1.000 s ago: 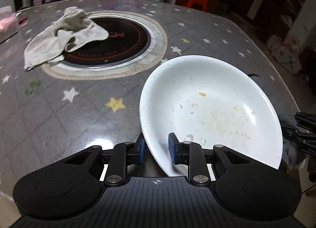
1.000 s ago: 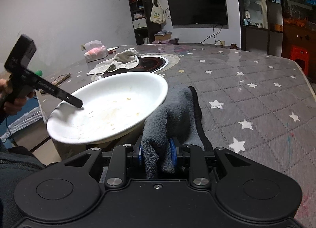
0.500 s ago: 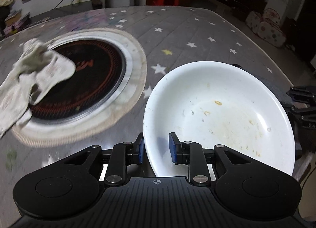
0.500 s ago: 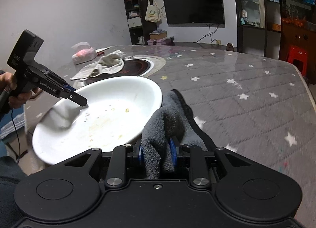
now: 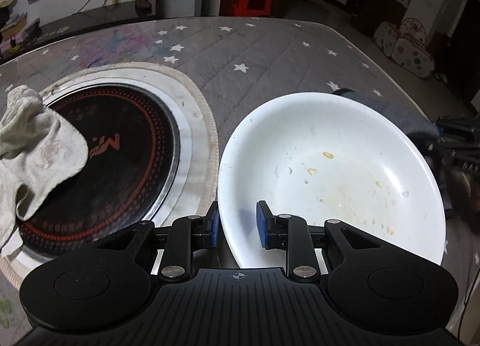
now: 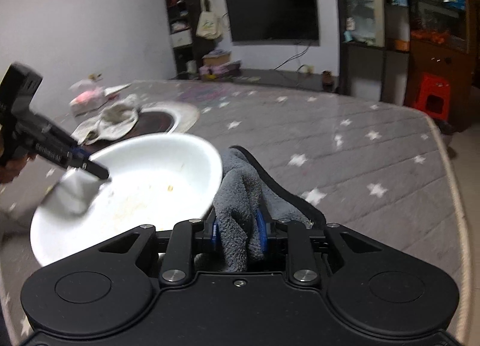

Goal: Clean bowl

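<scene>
A white bowl (image 5: 333, 172) with yellowish food specks and smears inside is held tilted above the table. My left gripper (image 5: 237, 223) is shut on its near rim, one blue pad inside and one outside. The bowl also shows in the right wrist view (image 6: 135, 187), with the left gripper (image 6: 90, 166) on its left rim. My right gripper (image 6: 238, 230) is shut on a grey fleecy cloth (image 6: 240, 196), which hangs just right of the bowl's rim. The grey cloth (image 5: 396, 112) shows behind the bowl in the left wrist view.
The table has a grey star-patterned cover (image 5: 255, 55) with a round black induction hob (image 5: 105, 151) set in it. A dirty white rag (image 5: 33, 151) lies on the hob's left side. A tissue pack (image 6: 87, 97) sits at the far left edge.
Both grippers have swung with the bowl and cloth, so the hob and rag sit more to the left. The bowl has moved further over the table. Both grips are unchanged.
</scene>
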`<state>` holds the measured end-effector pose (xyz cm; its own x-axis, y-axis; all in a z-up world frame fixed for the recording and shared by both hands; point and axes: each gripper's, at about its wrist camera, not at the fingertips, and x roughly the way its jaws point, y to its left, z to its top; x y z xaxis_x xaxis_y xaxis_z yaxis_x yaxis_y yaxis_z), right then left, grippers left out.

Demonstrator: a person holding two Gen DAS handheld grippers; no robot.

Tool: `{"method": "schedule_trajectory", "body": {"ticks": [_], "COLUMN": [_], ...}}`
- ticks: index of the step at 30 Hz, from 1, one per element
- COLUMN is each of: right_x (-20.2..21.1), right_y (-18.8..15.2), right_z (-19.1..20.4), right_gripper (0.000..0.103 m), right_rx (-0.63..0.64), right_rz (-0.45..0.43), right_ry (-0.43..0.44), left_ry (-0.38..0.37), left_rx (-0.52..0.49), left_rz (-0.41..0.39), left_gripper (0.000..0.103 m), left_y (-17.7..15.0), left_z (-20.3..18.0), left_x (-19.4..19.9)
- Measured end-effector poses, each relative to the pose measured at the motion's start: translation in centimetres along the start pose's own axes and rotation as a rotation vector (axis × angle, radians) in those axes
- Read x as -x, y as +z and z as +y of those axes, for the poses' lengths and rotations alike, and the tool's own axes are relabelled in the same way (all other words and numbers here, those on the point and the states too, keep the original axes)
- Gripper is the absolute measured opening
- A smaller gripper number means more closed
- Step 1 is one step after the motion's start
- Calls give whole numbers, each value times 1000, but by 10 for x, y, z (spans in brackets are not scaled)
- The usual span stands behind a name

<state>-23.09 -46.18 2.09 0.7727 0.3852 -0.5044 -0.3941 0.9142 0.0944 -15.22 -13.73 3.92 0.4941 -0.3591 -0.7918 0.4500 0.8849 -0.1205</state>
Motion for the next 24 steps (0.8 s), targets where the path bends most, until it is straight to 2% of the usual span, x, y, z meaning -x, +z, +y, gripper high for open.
{"method": "schedule_trajectory", "body": {"ticks": [5, 9, 15, 19, 24], "right_x": [23, 41, 55, 47, 17], "right_y": [15, 28, 47, 49, 37], "right_z": [4, 19, 54, 79, 97], "right_gripper": [23, 22, 22, 22, 22], "right_rx": [18, 41, 79, 86, 59], "right_rz": [-60, -106, -147, -136, -46], "right_ry": [-42, -44, 6, 61, 121], "left_ry": [-9, -4, -4, -4, -2], "left_rx": [35, 44, 43, 37, 32], "left_rz": [-4, 0, -1, -2, -9], "left_gripper": [25, 25, 25, 25, 26], "left_y": [-5, -8, -12, -15, -16], "left_z": [1, 0, -1, -4, -5], "left_x": [4, 7, 11, 11, 10]}}
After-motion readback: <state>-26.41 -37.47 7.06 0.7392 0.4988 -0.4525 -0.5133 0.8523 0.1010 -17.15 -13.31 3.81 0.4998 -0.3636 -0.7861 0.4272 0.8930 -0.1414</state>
